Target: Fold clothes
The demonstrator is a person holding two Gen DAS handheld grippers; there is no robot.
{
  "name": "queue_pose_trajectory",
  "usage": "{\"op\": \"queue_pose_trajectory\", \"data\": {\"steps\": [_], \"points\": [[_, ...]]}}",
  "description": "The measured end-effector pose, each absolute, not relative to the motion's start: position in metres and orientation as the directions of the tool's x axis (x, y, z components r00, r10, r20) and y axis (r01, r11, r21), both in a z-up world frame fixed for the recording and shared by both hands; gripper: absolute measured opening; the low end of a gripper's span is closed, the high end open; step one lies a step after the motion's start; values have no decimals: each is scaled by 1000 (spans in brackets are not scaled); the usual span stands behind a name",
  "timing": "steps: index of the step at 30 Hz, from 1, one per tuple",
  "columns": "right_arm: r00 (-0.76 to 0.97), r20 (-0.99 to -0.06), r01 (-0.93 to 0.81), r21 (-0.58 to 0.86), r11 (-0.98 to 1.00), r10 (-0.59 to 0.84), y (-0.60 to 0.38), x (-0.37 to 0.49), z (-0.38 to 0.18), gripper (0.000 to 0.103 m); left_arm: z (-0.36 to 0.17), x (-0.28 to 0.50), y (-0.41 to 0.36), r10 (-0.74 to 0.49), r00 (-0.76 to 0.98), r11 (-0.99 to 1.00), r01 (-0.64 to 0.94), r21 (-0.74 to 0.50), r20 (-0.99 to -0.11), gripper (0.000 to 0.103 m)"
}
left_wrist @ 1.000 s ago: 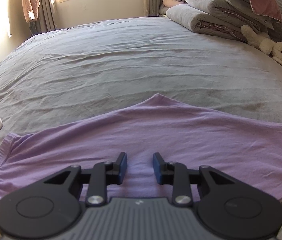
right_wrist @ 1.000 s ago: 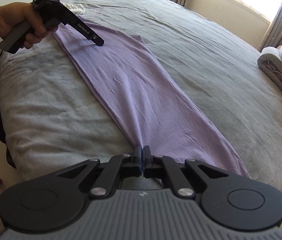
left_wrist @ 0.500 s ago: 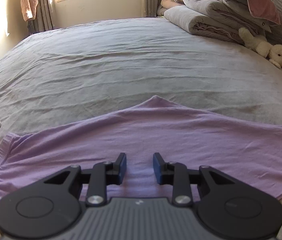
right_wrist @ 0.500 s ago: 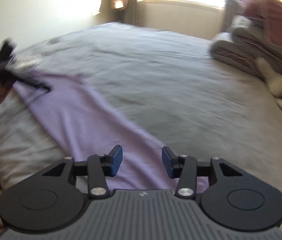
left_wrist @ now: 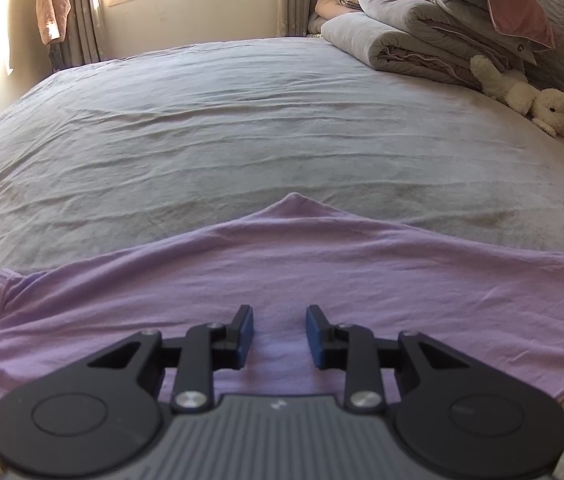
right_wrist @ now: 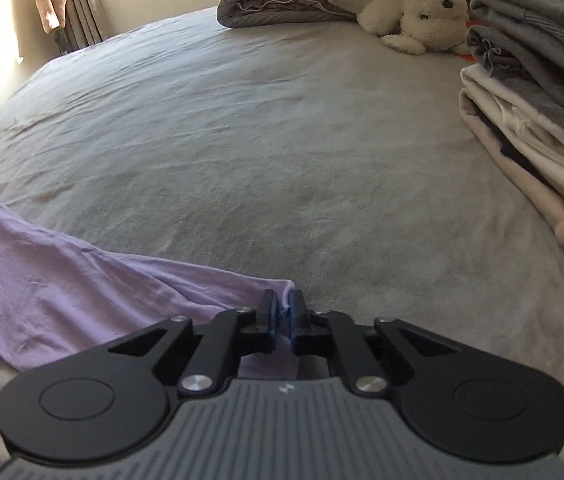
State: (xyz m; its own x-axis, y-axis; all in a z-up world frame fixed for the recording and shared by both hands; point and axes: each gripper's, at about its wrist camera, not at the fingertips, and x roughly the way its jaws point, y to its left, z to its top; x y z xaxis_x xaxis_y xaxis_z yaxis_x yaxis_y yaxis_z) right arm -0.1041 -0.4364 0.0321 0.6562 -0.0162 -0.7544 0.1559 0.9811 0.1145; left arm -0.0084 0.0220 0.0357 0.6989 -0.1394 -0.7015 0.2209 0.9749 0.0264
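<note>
— Across the near edge of the bed [left_wrist: 242,128], what is laid out?

— A lilac garment [left_wrist: 321,272] is spread flat on the grey bedcover, folded into a long band with a peak pointing toward the window. Its ribbed hem is seen at the left end in the left wrist view.

— How is the left gripper [left_wrist: 280,334] set?

— It is held over the middle of the garment, pointing downward. Its blue-padded fingers [left_wrist: 244,332] are parted, and only flat cloth is seen in the gap; nothing is pinched.

— And the right gripper [right_wrist: 280,318]?

— Its fingers [right_wrist: 268,316] are closed on a corner of the lilac garment [right_wrist: 62,292]; a thin ridge of cloth is seen squeezed between the pads. The jaws have just been closing, with the cloth caught between them. From that corner the fabric is drawn out leftward in wrinkles across the bed [right_wrist: 282,140].

— What else is seen on the bed?

— A stack of folded clothes [right_wrist: 529,120], grey over white, is placed at the right, well apart from the garment. A white plush toy [right_wrist: 413,12] is laid near rolled quilts [left_wrist: 421,36] at the far side. A pink towel [left_wrist: 53,10] is hung by the curtain.
</note>
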Motion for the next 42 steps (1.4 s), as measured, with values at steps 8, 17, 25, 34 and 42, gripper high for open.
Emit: {"op": "queue_pose_trajectory", "data": {"steps": [8,17,25,34,42], "points": [[647,-746,197,-38,980,-159,-434,-106,33,1,35,-7,21,-136,701,974,224,36,-700,30],[714,-683,227,16,974,-155,-447,-123,50,14,35,-8,22,-136,700,973,226,37,-701,30],[715,-696,17,102,995,59,-433,-127,50,14,36,-8,21,-161,694,971,239,14,-702,30],[686,-727,33,71,997,29,-431,-129,43,36,36,-8,21,-163,691,970,242,14,-705,30],[708,-706,45,41,998,-2,-430,-133,54,5,36,-8,21,-160,692,970,242,17,-704,30]]}}
